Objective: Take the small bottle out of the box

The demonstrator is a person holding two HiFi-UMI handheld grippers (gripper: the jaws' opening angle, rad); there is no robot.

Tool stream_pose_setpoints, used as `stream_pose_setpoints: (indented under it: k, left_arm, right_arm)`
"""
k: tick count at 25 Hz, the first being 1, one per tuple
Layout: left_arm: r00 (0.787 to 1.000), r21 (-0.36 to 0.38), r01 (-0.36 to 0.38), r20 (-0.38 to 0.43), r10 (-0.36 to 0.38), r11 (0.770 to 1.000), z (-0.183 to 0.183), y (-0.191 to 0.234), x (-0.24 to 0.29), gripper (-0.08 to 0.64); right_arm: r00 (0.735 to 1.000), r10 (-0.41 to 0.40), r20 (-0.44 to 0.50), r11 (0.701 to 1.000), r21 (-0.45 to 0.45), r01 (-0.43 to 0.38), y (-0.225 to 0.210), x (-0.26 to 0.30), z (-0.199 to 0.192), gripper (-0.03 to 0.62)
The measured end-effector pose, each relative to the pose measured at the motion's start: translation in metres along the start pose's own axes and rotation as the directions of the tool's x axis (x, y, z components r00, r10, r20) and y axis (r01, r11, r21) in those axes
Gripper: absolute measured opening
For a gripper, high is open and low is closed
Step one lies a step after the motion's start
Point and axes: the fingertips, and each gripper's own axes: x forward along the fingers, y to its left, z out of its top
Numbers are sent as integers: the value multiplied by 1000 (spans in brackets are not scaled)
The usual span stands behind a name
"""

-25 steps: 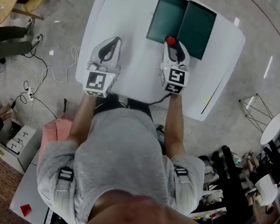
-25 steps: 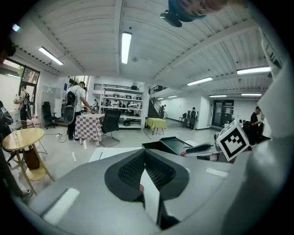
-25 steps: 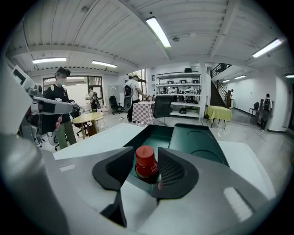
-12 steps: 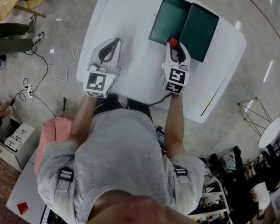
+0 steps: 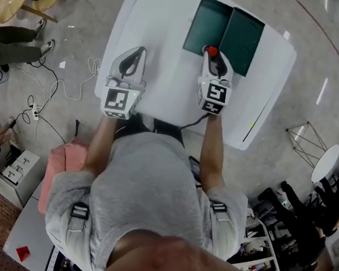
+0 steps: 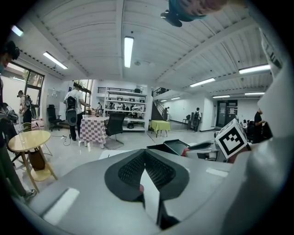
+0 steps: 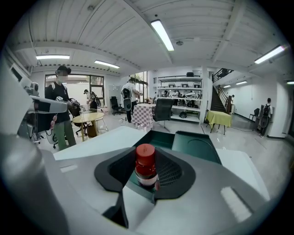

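Now upright, cap (image 7: 145, 153) up, the small bottle (image 7: 146, 170) is pinched by the right gripper (image 7: 148, 178), jaws just closed.

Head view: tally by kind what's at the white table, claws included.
Dark green open box: 1
Small red-capped bottle: 1
Left claw and right claw: 2
Total: 4
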Motion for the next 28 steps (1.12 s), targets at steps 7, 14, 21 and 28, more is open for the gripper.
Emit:
stream_pose_setpoints:
  k: [7,14,21,28]
  left_arm:
    - [999,4,-17,41,17,1000,15,5,-21,12]
    - [996,0,-54,78,53,999,25,15,-49,12]
    - [988,-14,-103,113,104,995,35,25,-77,12]
    - [977,-35,-169,124,172,985,30,45,-105,12]
  right_arm:
    - [998,2,63,1000,-6,-1,9,-21,33,130]
    - [994,25,108,999,-42,-21,29,-41,60,130]
    - [986,97,137,992,-91,-85,62,-49,82,130]
    - [971,193,140,975,-140,-173,108,-46,90,130]
